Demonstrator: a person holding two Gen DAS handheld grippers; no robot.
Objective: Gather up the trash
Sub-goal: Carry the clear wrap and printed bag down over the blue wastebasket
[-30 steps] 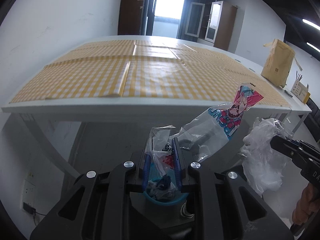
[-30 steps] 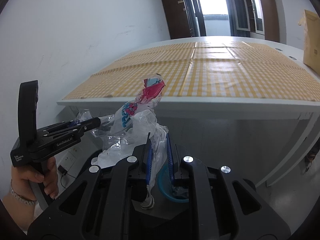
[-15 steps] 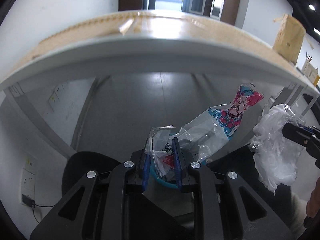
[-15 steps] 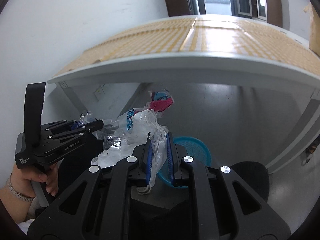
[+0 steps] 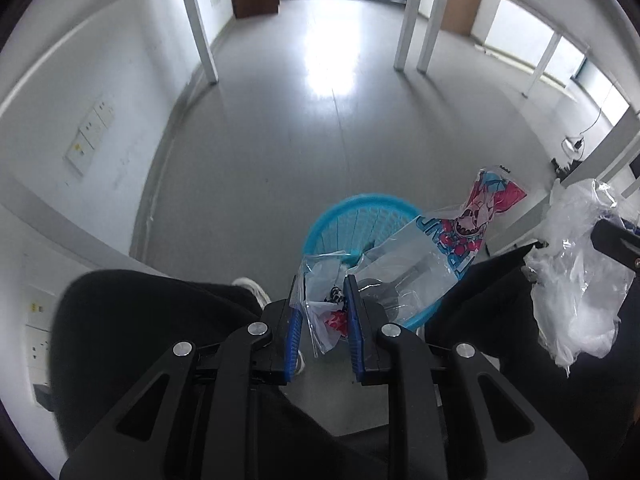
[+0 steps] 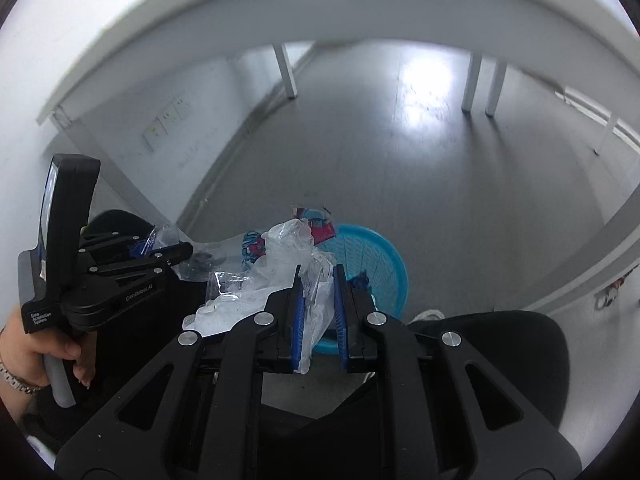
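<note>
My left gripper (image 5: pixel 322 284) is shut on a clear plastic bag (image 5: pixel 324 304) with red and black scraps inside; a long printed wrapper (image 5: pixel 452 240) sticks out to the right of it. It hangs just over the blue basket (image 5: pixel 348 220) on the floor. My right gripper (image 6: pixel 318 276) is shut on a crumpled clear plastic bag (image 6: pixel 280 276), held just left of the blue basket (image 6: pixel 376 264). The left gripper (image 6: pixel 172 254) shows in the right wrist view; the right gripper's bag (image 5: pixel 576 280) shows in the left wrist view.
White table legs (image 5: pixel 200 28) stand on the grey floor (image 5: pixel 320 120). The table edge (image 6: pixel 320 24) arches overhead. My dark-clothed legs (image 5: pixel 132 320) flank the basket. Wall sockets (image 5: pixel 90 136) sit on the left wall.
Both grippers have dropped below the table and tilted down toward the floor. The blue basket is now in full view under the held bags. Both grips are unchanged.
</note>
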